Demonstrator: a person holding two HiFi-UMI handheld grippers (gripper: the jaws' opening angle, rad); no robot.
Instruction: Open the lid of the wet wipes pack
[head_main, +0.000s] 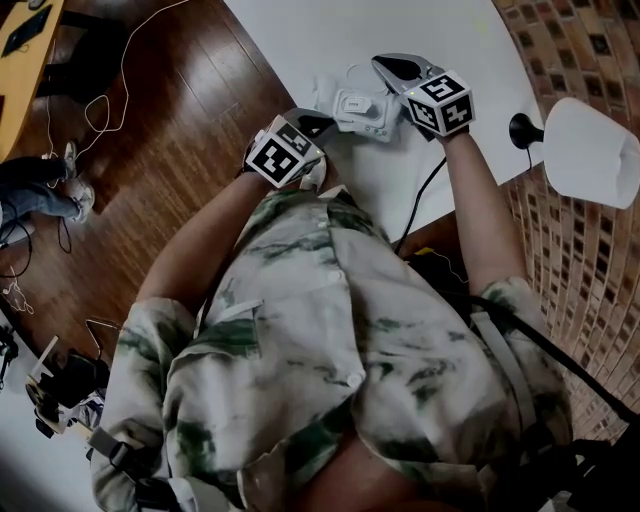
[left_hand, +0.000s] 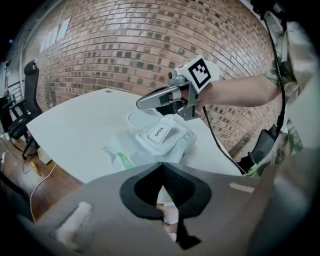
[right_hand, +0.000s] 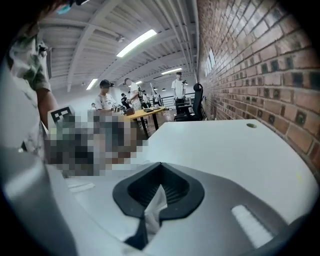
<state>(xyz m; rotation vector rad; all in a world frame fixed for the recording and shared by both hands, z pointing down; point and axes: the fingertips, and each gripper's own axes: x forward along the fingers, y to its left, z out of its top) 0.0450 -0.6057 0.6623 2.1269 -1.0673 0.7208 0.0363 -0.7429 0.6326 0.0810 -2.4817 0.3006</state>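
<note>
Wet wipes pack (left_hand: 160, 140): soft pale plastic pouch with a bit of green print and a rigid white flip lid (left_hand: 159, 133) labelled "OPEN". It's lying flat on the white tabletop (left_hand: 85, 120), near the edge closest to the person. The lid looks flat and shut to me, so the opening isn't done. Left claw (left_hand: 160, 167): tips closed together, nothing pinched that I can see; the pack is straight ahead of it and a bit lower, near but not touching. Right claw (left_hand: 145, 103): tips also together. Its own view shows a white sliver in the slot behind the tips, and I can't tell if that's a pinched scrap or the tabletop seen through. It hangs just over the far side of the pack, so it's the nearer one; I can't confirm contact. In the head view the pack sits between the two claws with its long axis roughly across them. The right claw looks best placed for the lid lip, with the left free to pin the pouch.
</note>
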